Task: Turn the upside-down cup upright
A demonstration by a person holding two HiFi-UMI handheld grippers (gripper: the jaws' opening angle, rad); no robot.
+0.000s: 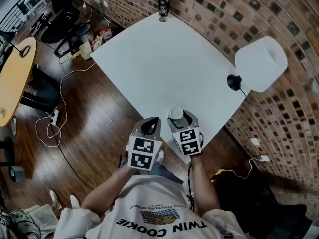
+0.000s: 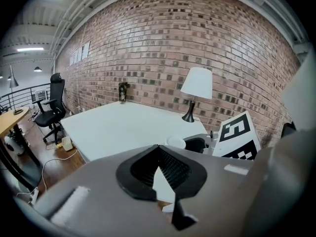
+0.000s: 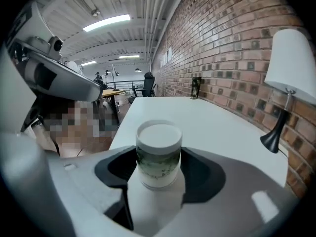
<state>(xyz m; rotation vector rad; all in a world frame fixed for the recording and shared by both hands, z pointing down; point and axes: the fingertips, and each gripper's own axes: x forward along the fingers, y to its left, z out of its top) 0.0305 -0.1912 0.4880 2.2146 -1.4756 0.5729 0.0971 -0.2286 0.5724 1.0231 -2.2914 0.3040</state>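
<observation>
A white cup (image 1: 176,114) with a green pattern stands base-up at the near corner of the white table (image 1: 164,63). My right gripper (image 1: 178,119) reaches around it, open. In the right gripper view the cup (image 3: 158,154) sits between the jaws with a thin strip of table showing on either side. My left gripper (image 1: 151,125) hovers just to the cup's left at the table's edge, its jaws meeting at the tips with nothing in them. In the left gripper view the left gripper (image 2: 159,150) points toward the table, and the cup's flat base (image 2: 176,142) shows to the right.
A white-shaded lamp (image 1: 260,63) on a black base (image 1: 234,81) stands at the table's right edge by the brick wall. A dark tumbler (image 1: 164,4) sits at the far corner. A round wooden table (image 1: 15,78), an office chair and floor cables lie to the left.
</observation>
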